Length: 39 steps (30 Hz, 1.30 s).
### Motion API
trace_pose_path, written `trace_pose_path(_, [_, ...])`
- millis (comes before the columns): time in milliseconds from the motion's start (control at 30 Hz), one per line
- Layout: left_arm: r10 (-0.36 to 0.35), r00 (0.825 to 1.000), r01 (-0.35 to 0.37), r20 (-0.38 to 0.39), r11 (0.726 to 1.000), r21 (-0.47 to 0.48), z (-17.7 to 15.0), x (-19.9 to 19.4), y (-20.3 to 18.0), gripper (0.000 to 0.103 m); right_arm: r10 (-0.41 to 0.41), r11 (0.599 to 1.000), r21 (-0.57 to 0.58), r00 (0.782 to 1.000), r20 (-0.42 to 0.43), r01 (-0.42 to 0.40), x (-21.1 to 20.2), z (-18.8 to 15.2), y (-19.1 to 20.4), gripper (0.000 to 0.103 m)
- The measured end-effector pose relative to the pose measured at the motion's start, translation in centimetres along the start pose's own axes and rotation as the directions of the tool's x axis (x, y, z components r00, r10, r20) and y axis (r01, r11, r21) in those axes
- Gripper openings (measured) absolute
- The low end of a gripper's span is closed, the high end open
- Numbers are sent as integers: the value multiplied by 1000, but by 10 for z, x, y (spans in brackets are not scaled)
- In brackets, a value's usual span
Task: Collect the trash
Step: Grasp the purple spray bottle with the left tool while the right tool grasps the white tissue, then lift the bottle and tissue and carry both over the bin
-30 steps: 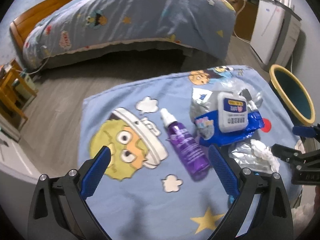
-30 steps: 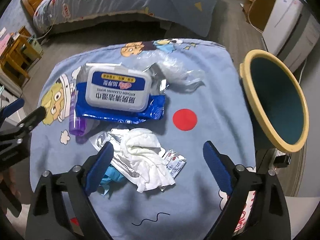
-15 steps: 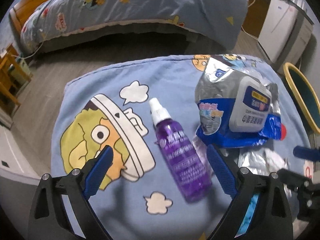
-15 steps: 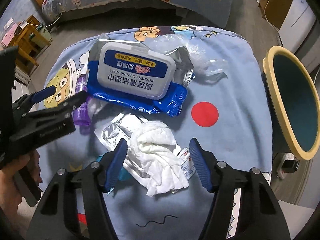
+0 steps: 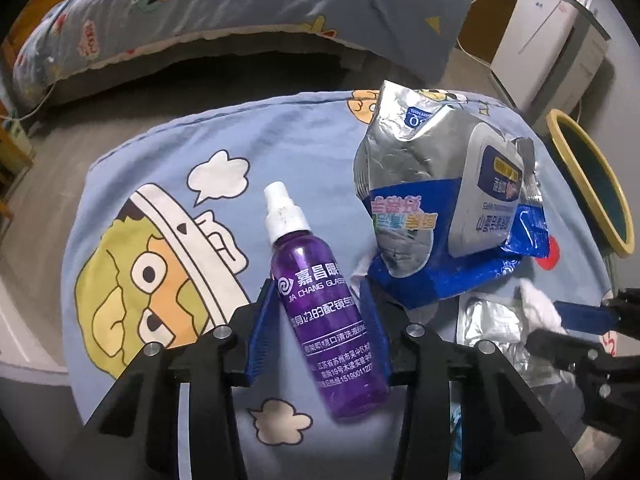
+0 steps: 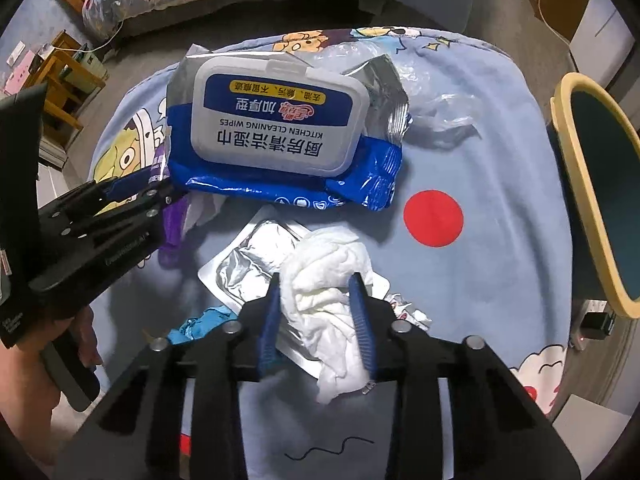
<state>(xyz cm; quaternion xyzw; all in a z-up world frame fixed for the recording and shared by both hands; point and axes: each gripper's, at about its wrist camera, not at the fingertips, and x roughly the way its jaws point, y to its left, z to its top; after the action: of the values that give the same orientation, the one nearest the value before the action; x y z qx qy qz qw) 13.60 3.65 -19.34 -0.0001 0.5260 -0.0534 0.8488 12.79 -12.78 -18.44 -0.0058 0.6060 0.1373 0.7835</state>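
Observation:
A purple spray bottle (image 5: 304, 256) with a white nozzle lies on the blue cartoon-print cloth (image 5: 180, 152). My left gripper (image 5: 316, 286) straddles its body; the jaws are closing and the pads touch both its sides. A crumpled white tissue (image 6: 328, 256) rests on a silver foil wrapper (image 6: 240, 272). My right gripper (image 6: 315, 280) points down over it, jaws closing, pads pressing into the wad. A blue pack of kitchen wipes (image 6: 276, 120) lies just beyond both. The left gripper (image 6: 132, 196) shows at the left of the right wrist view, held by a hand.
A yellow-rimmed teal bin (image 6: 600, 184) stands off the cloth's right edge. Clear plastic film (image 6: 432, 92), a small sachet (image 6: 404, 308) and a blue scrap (image 6: 200, 320) also lie on the cloth. A bed (image 5: 240, 0) and a white appliance (image 5: 532, 40) stand behind.
Both grippers came down and went from wide open to narrow. The left one now clasps the purple bottle; the right one now pinches the white tissue.

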Motion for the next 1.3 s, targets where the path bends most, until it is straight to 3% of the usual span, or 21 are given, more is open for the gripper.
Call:
trace_pose_path(300, [6, 1000, -5, 15, 999, -40, -4, -9, 7, 37, 1, 1000, 18, 999, 46, -2, -20, 2, -9, 23])
trace_pose_path(833, [11, 994, -1, 113, 996, -89, -12, -71, 15, 34, 8, 999, 32, 980, 199, -15, -81, 19, -15, 23])
trace_pose_path(1067, [42, 975, -38, 216, 999, -21, 1, -112, -5, 34, 25, 998, 42, 967, 253, -37, -111, 25, -20, 23])
trace_pose_path(1300, [-15, 943, -5, 331, 998, 59, 27, -154, -49, 34, 42, 997, 46, 936, 349, -62, -164, 33, -43, 23])
